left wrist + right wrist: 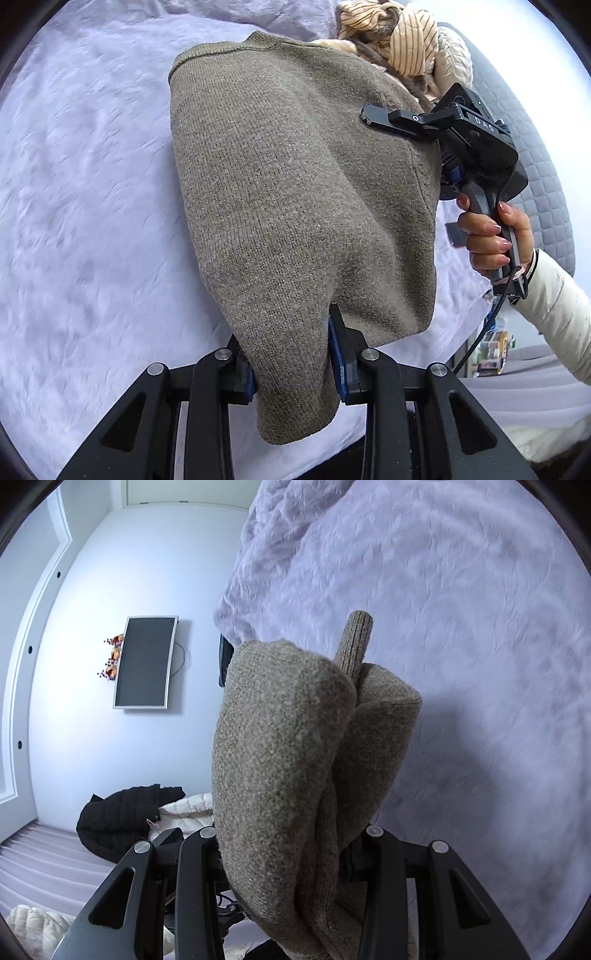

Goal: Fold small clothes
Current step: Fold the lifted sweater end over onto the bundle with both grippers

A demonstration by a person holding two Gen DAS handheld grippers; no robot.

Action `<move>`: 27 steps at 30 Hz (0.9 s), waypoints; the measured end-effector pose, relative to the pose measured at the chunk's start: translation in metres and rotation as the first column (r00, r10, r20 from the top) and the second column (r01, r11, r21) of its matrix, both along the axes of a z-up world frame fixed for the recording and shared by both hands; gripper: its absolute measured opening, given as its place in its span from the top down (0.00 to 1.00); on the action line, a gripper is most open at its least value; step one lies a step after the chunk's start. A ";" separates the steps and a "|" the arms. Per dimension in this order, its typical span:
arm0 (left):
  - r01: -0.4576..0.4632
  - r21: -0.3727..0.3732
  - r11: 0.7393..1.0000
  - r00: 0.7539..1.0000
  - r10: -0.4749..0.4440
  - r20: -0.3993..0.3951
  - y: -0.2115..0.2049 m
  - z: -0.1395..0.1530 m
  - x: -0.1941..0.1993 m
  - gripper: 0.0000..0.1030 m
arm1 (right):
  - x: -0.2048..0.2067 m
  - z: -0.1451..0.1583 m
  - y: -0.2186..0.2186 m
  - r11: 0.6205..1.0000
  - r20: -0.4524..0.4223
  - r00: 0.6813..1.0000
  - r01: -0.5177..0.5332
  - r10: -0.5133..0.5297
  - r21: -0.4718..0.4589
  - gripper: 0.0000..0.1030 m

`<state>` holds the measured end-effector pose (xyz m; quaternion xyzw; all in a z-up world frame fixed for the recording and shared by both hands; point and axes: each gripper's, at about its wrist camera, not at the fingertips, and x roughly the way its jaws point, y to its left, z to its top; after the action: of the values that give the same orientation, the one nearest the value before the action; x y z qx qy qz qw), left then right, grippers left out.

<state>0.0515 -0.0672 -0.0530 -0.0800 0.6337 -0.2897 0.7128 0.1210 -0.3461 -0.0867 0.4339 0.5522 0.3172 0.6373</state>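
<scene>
Two grippers are at work, one in each hand, and both pinch the same knit. Left gripper (pixel 295 363) has its jaws drawn close on a bunched corner of the sweater (pixel 295 192), blue pads (pixel 337 354) pressing the cloth from both sides. Right gripper (pixel 373 120) clamps the opposite edge; in its own view, thick folds of the knit fill the gap between the fingers and hide the pads, with the jaws narrowed around them.

One grey-brown sweater hangs between the two tools, lifted off the bed (pixel 92 221). Seen from the left wrist, its long axis runs from the near pinched corner away toward the ribbed hem at the far upper left, the cloth sagging in a broad sheet. From the right wrist, one ribbed cuff (pixel 356 638) sticks up beyond the folds.

One hand (pixel 491 236) shows, wrapped around the right tool's handle, fingers curled, a white sleeve (pixel 557 314) behind it; that tool's finger lies across the knit, pointing left in the left wrist view.

One heap of striped clothes (pixel 402 44) lies beyond the sweater. One screen (pixel 146 661) hangs on the wall, and one black jacket (pixel 122 819) lies below it.
</scene>
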 end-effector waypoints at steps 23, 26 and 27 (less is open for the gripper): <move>-0.287 0.212 0.934 0.958 0.284 0.045 0.087 -0.013 -0.061 0.52 | -0.092 -0.001 0.040 0.881 -0.106 0.987 -0.157 0.122 -0.447 0.44; -0.264 0.216 0.940 0.964 0.261 0.044 0.084 -0.014 -0.051 0.52 | -0.132 -0.012 0.055 0.899 -0.193 0.969 -0.219 0.154 -0.381 0.47; -0.249 0.222 0.943 0.968 0.246 0.044 0.079 -0.016 -0.049 0.52 | -0.142 -0.021 0.061 0.897 -0.223 0.962 -0.235 0.159 -0.374 0.49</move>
<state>0.0025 0.0115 -0.0691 -0.0749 0.6418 -0.1245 0.7530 -0.0211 -0.2853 -0.1074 0.2650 0.7034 0.2194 0.6219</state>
